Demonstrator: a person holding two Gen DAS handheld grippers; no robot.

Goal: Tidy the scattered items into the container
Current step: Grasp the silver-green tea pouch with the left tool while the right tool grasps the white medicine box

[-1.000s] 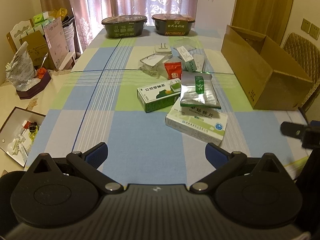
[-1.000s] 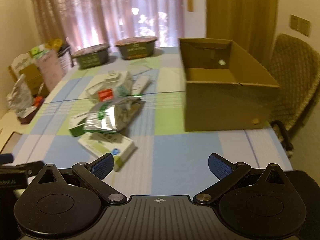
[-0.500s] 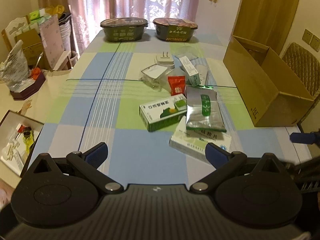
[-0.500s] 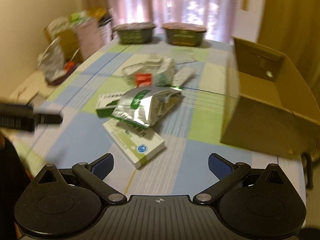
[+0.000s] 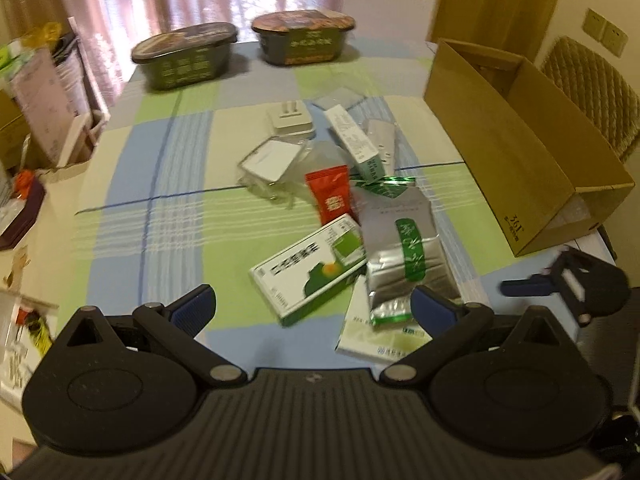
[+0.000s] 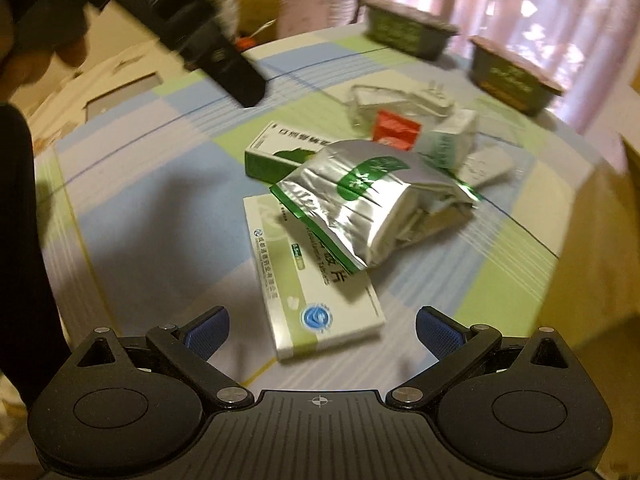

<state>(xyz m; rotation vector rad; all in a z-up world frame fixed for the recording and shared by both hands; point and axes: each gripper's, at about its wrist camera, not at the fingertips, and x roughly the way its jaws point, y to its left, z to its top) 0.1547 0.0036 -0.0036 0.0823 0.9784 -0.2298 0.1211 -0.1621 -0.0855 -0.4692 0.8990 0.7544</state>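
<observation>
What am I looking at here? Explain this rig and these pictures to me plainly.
A person holds two hand-held grippers, each with a fisheye camera looking along its two blue-tipped fingers. One picture is from the left gripper, the other from the right gripper. Both are open and hold nothing. On the checked tablecloth lies a pile: a silver foil pouch resting on a white medicine box, a green and white box, a red sachet. The cardboard box beside the pile is the container.
</observation>
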